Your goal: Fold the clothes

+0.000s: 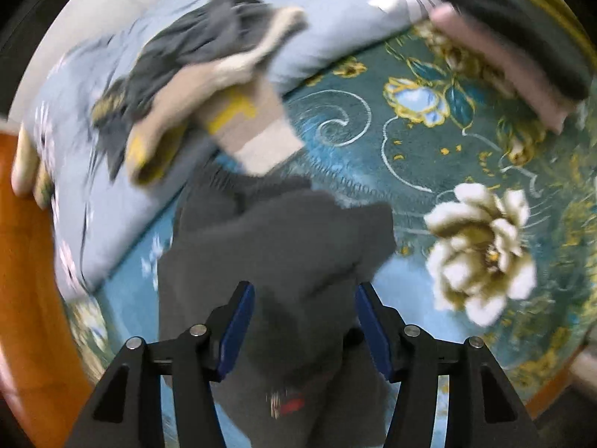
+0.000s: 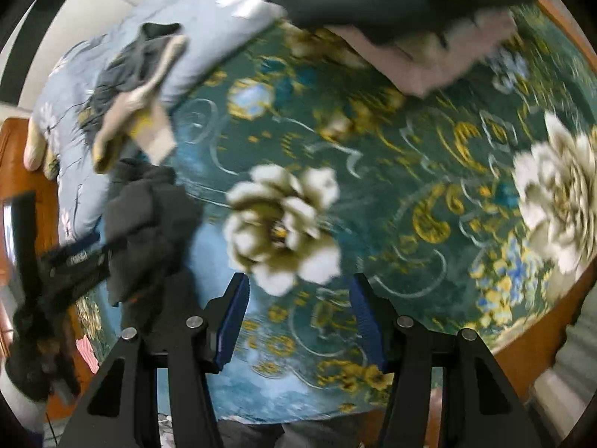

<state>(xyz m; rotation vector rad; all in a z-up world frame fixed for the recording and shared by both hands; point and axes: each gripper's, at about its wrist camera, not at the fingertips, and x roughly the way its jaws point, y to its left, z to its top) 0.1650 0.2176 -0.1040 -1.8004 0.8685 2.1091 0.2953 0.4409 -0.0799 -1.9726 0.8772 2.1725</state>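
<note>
Both views are smeared by motion. The left tool point(image 1: 304, 330) points steeply down with its blue pads point(image 1: 235, 330) standing about half open; a crumpled dark grey garment point(image 1: 276, 246) lies beneath and between them, but the pads stand clear of the cloth on both sides, so nothing is gripped. That garment rests on a teal floral blanket point(image 1: 429, 156) spread over the bed, close to the blanket's left edge. The right tool point(image 2: 300, 323) is likewise about half open and holds nothing, with only the blanket and one of its large white printed flowers point(image 2: 280, 224) below it; the left tool shows at the left edge of this view, just beside the grey garment. Farther back, a heap of grey, beige and yellow clothes point(image 1: 194, 89) lies on a pale blue flowered quilt point(image 1: 328, 26). At the upper right sits a stack of folded clothes point(image 1: 522, 56), a dark piece on top of a pink one.
</note>
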